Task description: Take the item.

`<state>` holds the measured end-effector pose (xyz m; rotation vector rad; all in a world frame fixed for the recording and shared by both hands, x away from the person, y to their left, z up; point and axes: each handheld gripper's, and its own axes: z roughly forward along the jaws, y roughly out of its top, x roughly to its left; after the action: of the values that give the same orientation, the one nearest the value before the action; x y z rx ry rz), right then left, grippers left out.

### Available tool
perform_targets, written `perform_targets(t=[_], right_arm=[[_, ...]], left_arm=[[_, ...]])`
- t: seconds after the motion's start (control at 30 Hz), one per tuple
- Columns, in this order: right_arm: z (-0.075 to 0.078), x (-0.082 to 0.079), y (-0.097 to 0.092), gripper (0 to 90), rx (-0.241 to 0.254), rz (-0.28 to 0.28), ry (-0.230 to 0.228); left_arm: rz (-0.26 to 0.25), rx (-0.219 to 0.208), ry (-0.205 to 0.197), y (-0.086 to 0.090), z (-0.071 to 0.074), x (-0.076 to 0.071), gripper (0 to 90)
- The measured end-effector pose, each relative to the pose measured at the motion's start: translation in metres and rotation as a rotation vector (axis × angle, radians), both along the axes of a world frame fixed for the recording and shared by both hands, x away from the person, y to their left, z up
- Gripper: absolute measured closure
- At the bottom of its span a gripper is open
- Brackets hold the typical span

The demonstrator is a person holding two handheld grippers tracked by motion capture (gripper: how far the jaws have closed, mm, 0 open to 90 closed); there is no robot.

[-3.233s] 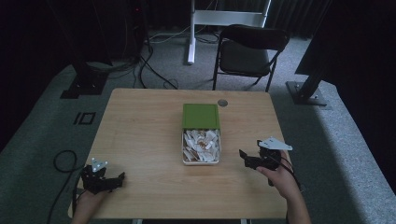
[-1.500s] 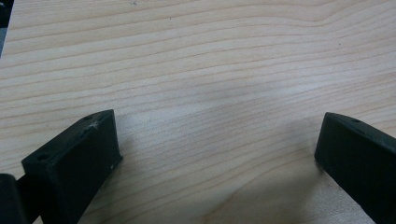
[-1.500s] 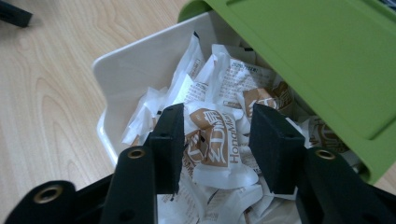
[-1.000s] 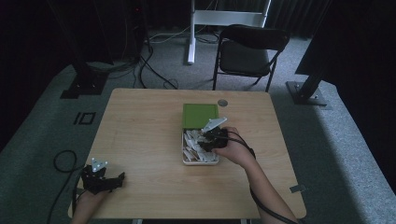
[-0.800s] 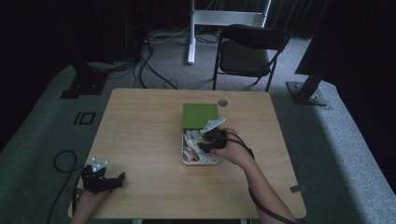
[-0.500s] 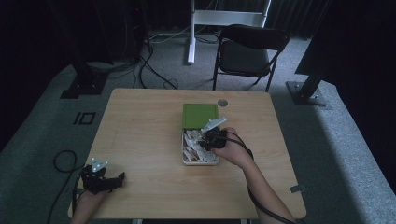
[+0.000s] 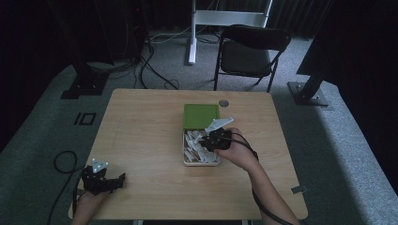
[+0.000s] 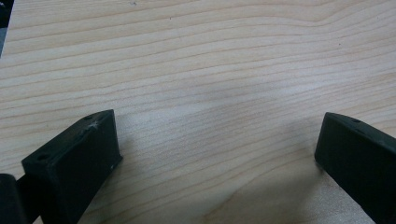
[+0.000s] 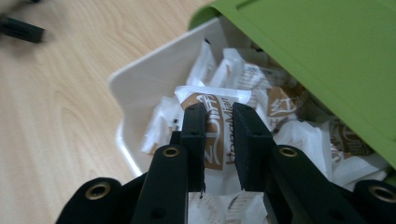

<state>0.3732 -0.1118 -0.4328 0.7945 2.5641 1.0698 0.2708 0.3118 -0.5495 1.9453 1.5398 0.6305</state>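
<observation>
I am working in what is looking like a recording studio or lab set up for capture, not a home. I am standing at a plain light-wood table (image 7: 150, 140) that is sitting alone on grey carpet (image 7: 328, 140), with black curtains (image 7: 366, 56) hanging all round and shutting out the room. Black stands on heavy flat bases (image 7: 307, 93) are rising at both far corners, a white metal stand (image 7: 195, 28) is standing behind, and loose cables (image 7: 150, 70) are trailing across the floor. A black folding chair (image 7: 248, 49) is waiting beyond the table's far edge.
</observation>
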Motion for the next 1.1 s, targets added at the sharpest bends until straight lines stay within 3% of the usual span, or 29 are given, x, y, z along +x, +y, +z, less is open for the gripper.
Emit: perform_targets(t=[0.23, 0.5, 0.57, 0.77, 0.93, 1.1], right_arm=[[0.011, -0.005, -0.004, 75.8, 0.021, 0.020, -0.019], [0.026, -0.010, -0.016, 75.6, 0.096, 0.032, -0.084], [0.028, -0.009, -0.020, 75.7, 0.084, 0.010, -0.120], [0.037, -0.006, -0.034, 75.7, 0.108, -0.049, -0.157], [0.043, -0.003, -0.047, 75.7, 0.161, -0.142, -0.186], [0.041, 0.003, -0.059, 75.6, 0.166, -0.227, -0.205]], left_arm=[[0.001, -0.001, -0.001, 0.000, 0.000, 0.000, 0.7], [0.001, -0.002, -0.001, 0.000, 0.000, 0.000, 0.7], [0.001, -0.001, -0.001, 0.000, 0.000, 0.000, 0.7], [0.001, -0.001, -0.001, 0.000, 0.000, 0.000, 0.7], [0.003, -0.004, -0.001, 0.000, 0.000, 0.000, 0.7], [0.002, -0.003, 0.000, 0.000, 0.000, 0.000, 0.7]])
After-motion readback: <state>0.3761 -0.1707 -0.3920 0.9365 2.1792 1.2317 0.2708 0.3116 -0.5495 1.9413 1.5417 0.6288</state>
